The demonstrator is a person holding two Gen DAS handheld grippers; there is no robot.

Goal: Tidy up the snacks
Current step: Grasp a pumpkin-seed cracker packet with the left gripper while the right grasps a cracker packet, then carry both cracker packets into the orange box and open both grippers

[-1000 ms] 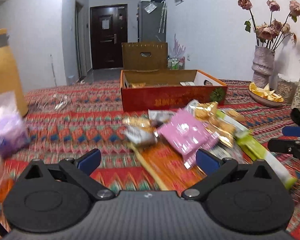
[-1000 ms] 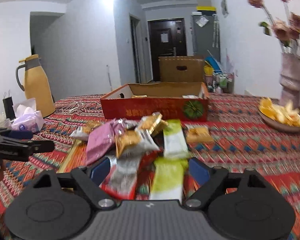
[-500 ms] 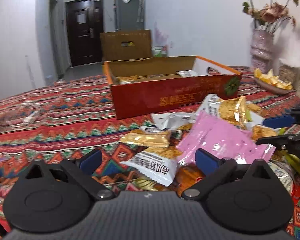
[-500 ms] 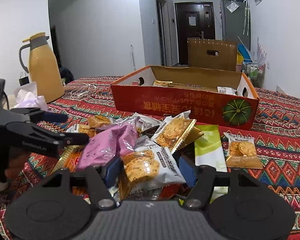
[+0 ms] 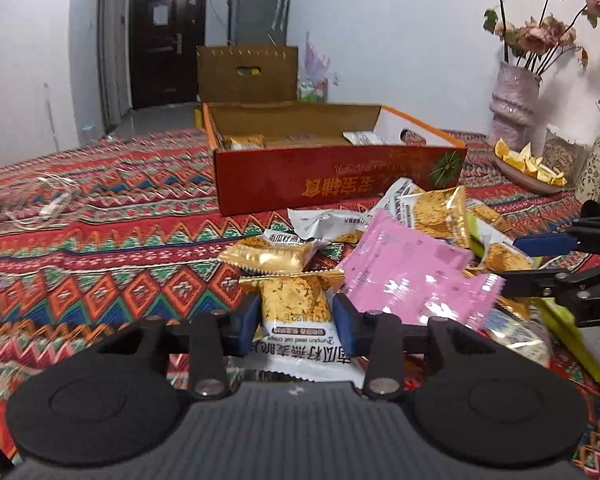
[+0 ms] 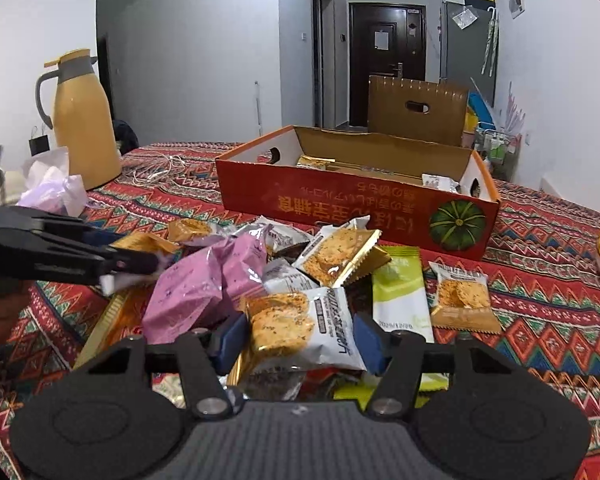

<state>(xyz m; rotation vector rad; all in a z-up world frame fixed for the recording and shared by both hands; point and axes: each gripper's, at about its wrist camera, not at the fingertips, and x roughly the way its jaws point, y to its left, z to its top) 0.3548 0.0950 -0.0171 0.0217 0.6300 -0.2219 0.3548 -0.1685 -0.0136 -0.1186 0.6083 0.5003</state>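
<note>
Picking-up step: left tongs [image 5: 296, 316] pinch a cracker packet [image 5: 294, 300]; right tongs [image 6: 300, 336] seemingly pinch another packet [image 6: 296, 326], both in the desk's pile. Next, lift them into the red box [image 5: 336, 184].

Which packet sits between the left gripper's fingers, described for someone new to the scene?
Start at the red cardboard box on the patterned tablecloth, then come forward into the snack pile. At its near left edge, between the left gripper fingers, lies a pumpkin seed oat crisp packet: white, gold-edged, left of the big pink packet.
</note>
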